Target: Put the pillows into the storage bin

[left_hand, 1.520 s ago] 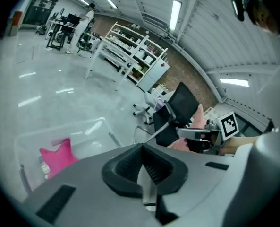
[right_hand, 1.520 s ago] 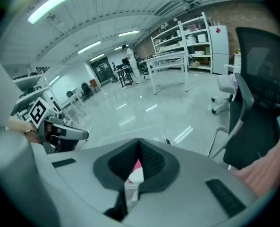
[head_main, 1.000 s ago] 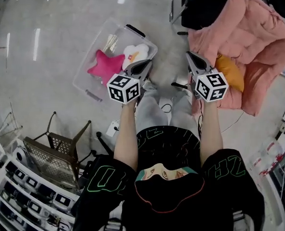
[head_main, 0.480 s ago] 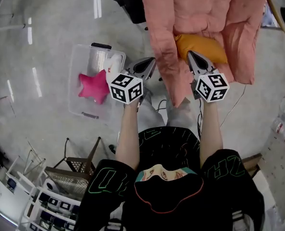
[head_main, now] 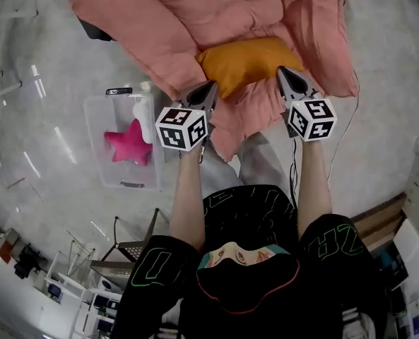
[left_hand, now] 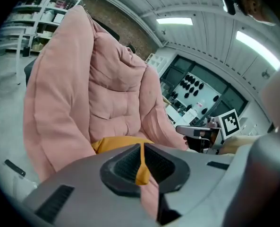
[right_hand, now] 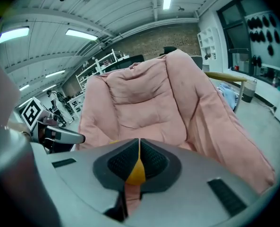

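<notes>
An orange pillow (head_main: pixel 248 61) lies on the seat of a pink padded chair (head_main: pixel 195 13). My left gripper (head_main: pixel 210 85) is shut, with its tip by the pillow's left front corner. My right gripper (head_main: pixel 280 69) is also shut, at the pillow's right front edge. Neither holds anything. In the left gripper view, the orange pillow (left_hand: pixel 116 143) shows just beyond the closed left gripper (left_hand: pixel 140 161). In the right gripper view, the closed right gripper (right_hand: pixel 138 162) points at the pink chair (right_hand: pixel 149 98). A clear storage bin (head_main: pixel 99 111) on the floor at my left holds a pink star pillow (head_main: pixel 128 141) and a white pillow (head_main: pixel 140 111).
The bin's black-handled lid edge (head_main: pixel 119 90) faces the chair. A wire basket rack (head_main: pixel 135 249) and shelving (head_main: pixel 75 295) stand at lower left. A cable (head_main: pixel 350 119) runs along the floor right of the chair. Boxes (head_main: pixel 379 221) sit at right.
The view has swung from the bin to the pink chair. Both shut grippers now sit at the orange pillow's front edge, and the bin has slid to the left.
</notes>
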